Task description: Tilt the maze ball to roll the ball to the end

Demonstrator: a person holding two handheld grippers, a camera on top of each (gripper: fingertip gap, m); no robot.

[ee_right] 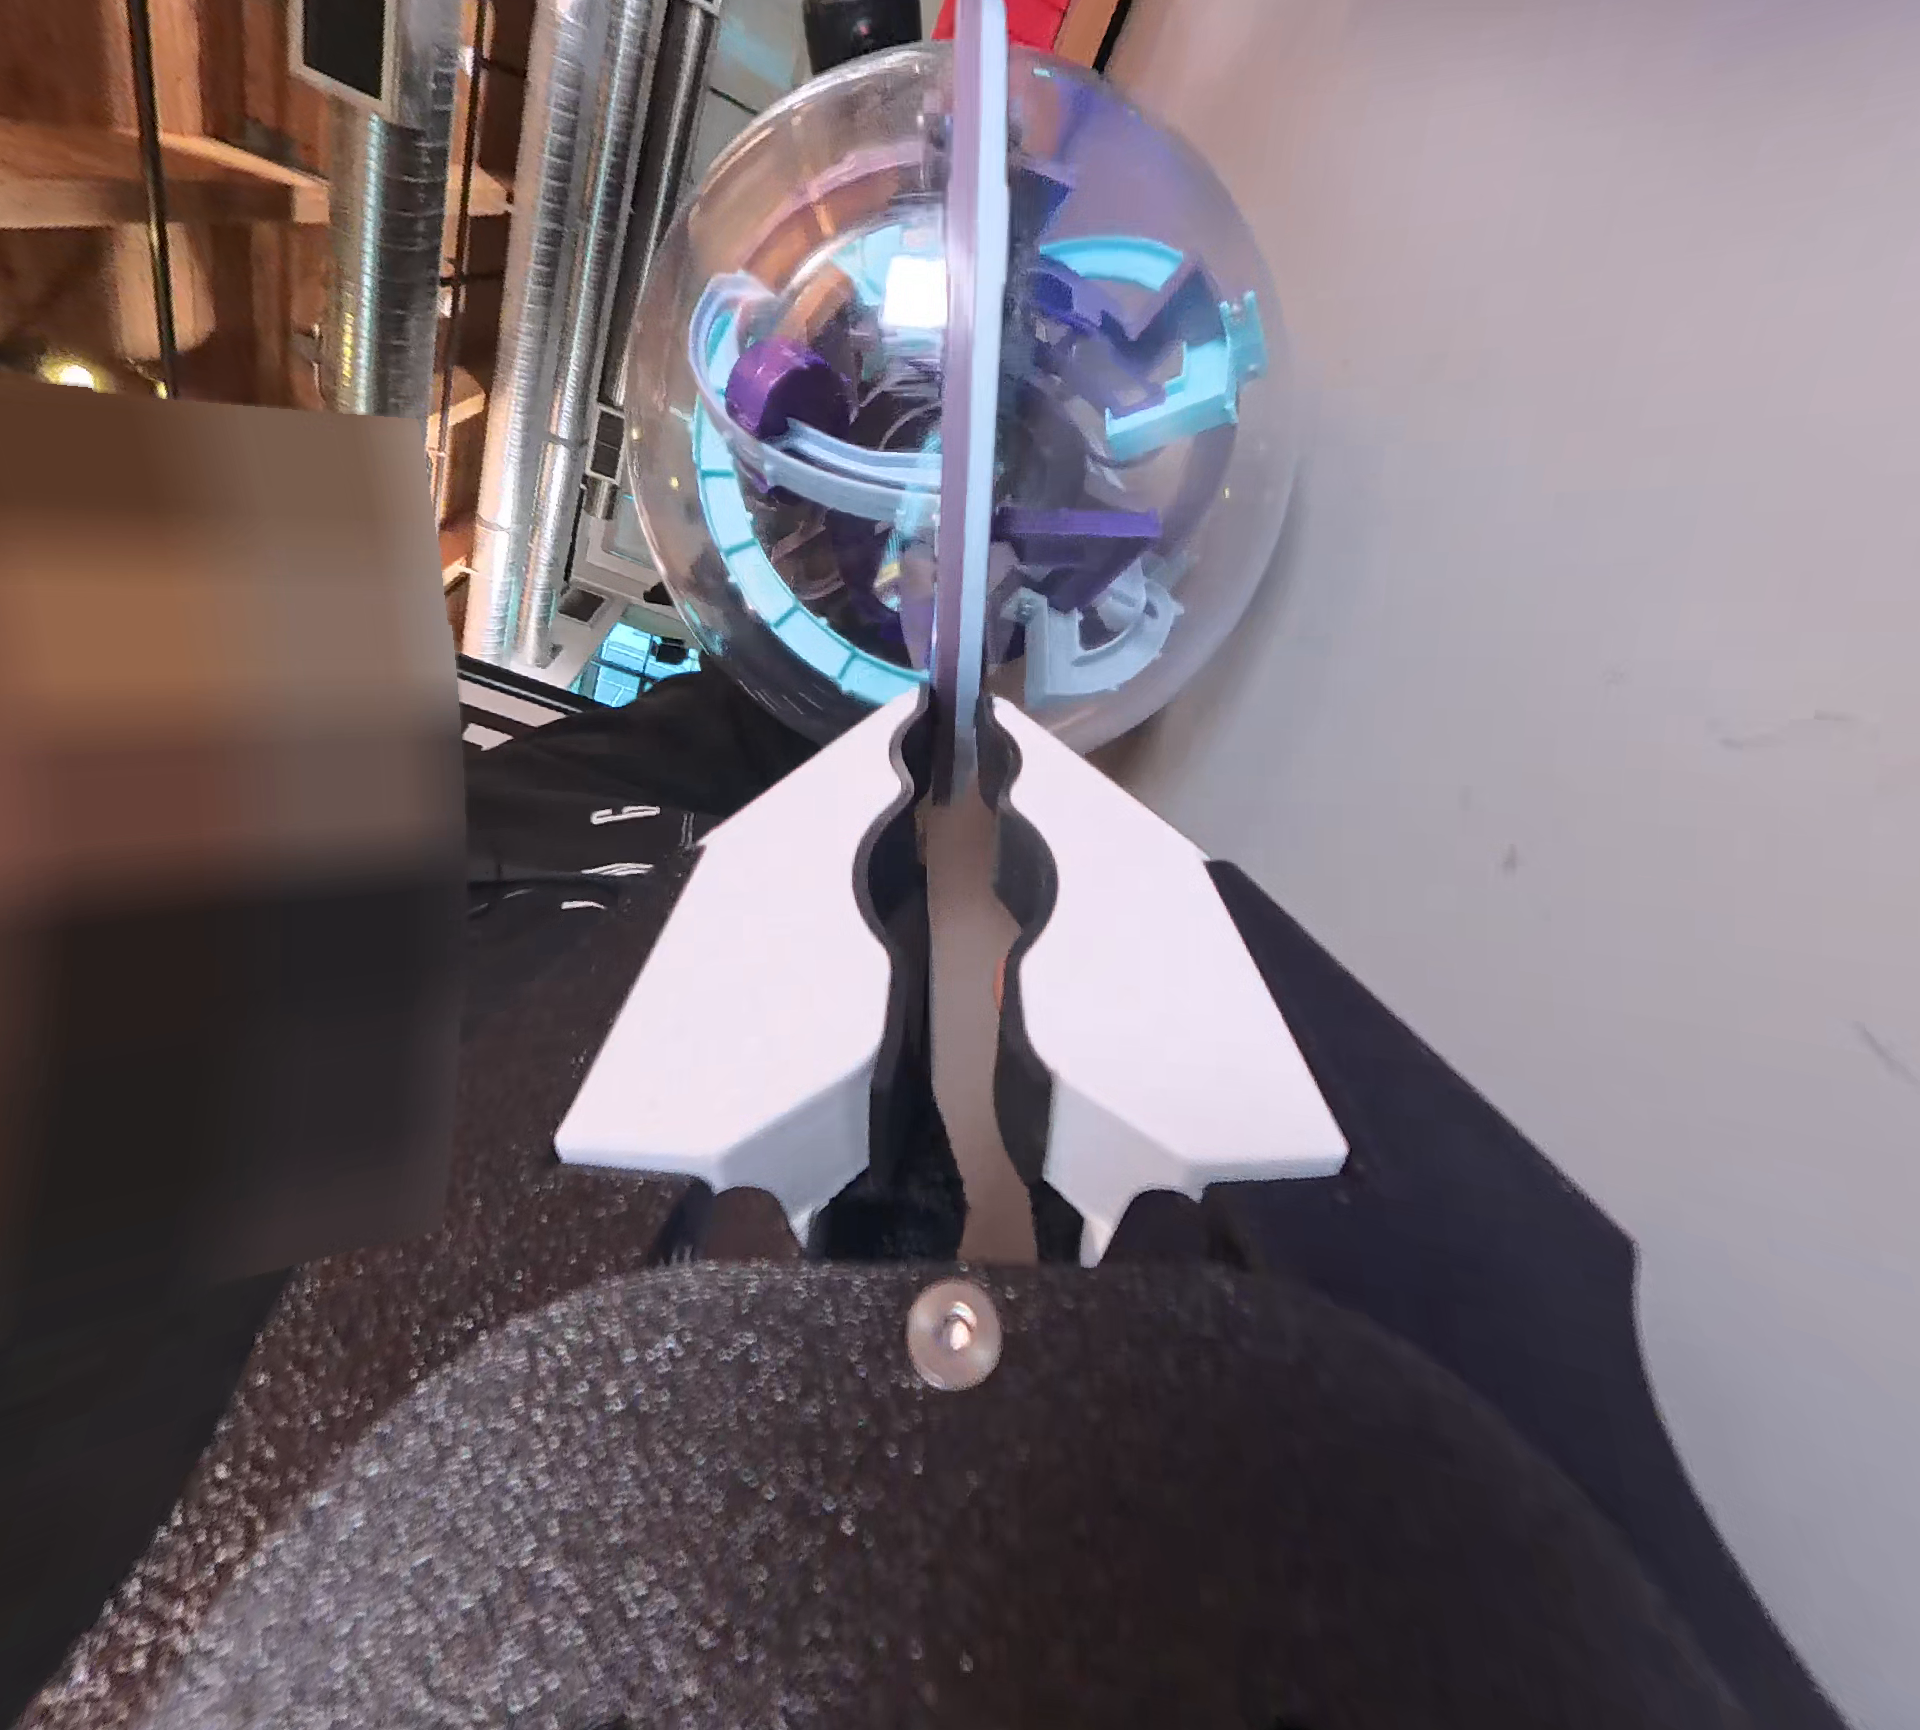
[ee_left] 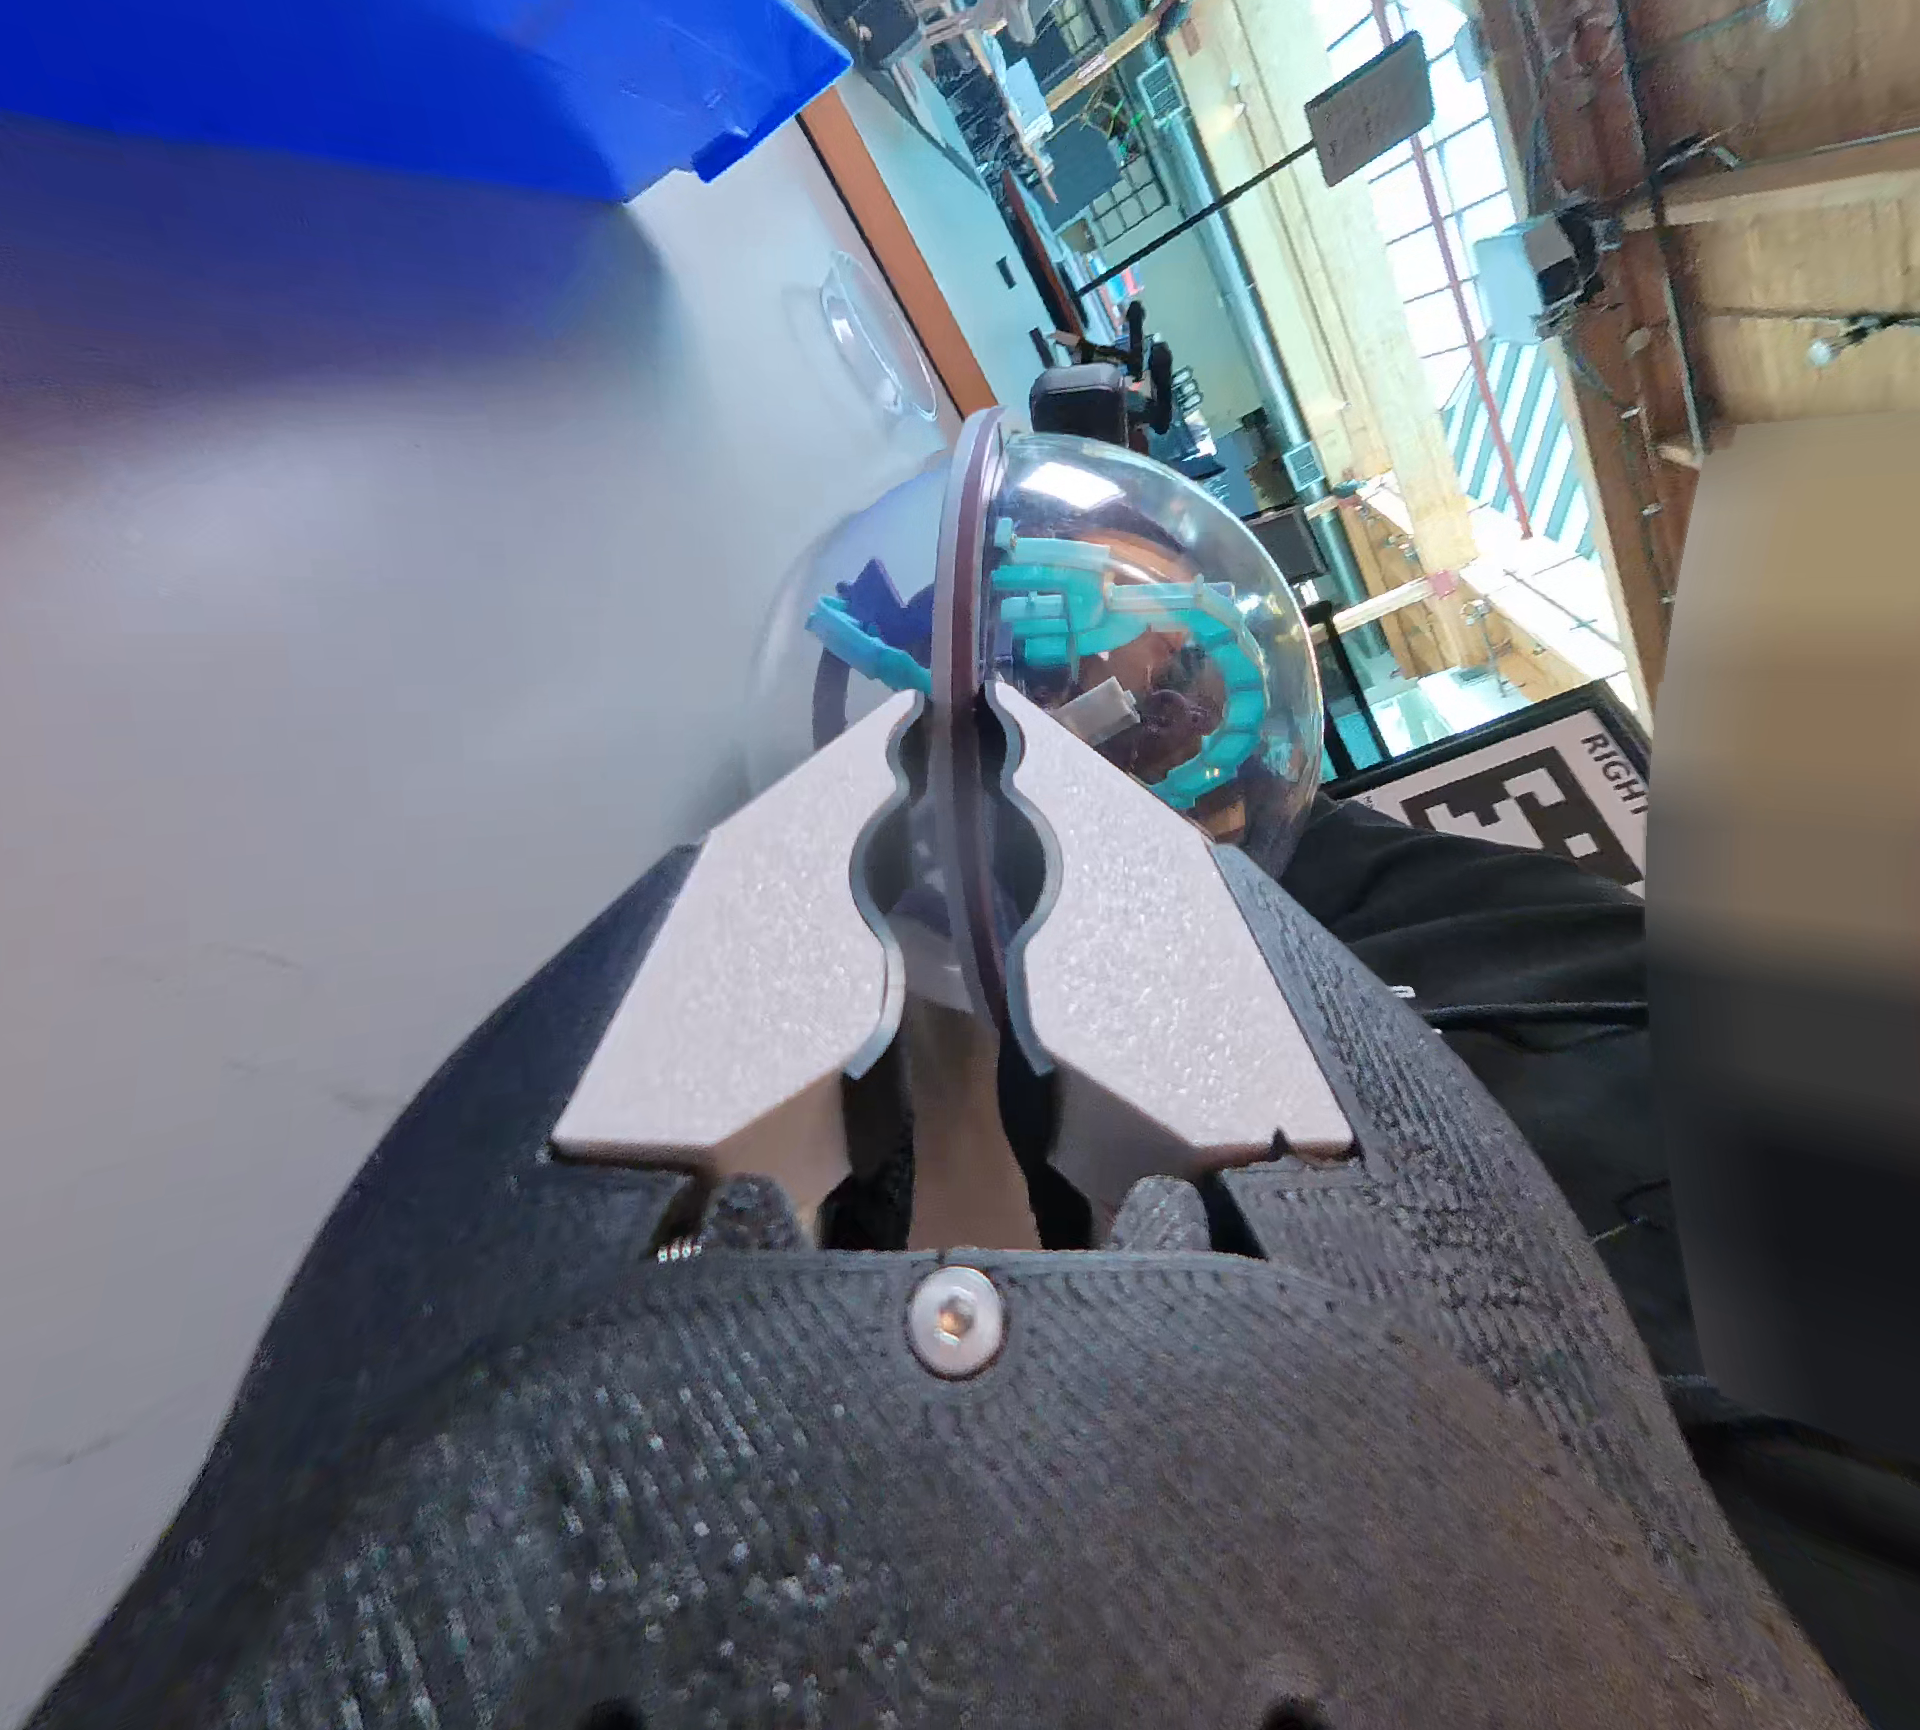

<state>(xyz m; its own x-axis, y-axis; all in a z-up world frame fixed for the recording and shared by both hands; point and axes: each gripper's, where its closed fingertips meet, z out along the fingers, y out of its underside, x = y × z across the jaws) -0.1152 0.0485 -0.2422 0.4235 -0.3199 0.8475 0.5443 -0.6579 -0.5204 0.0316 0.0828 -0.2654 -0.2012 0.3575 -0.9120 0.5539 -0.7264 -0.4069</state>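
My left wrist camera sits just behind the left tongs [ee_left: 954,714] and looks along them, rolled sideways so the desk [ee_left: 364,641] stands upright left of the maze ball [ee_left: 1122,641], very close. My right wrist camera looks along the right tongs [ee_right: 961,730], also rolled, desk [ee_right: 1558,537] right of the maze ball [ee_right: 831,392]. Both views share the ball, seen from opposite sides.
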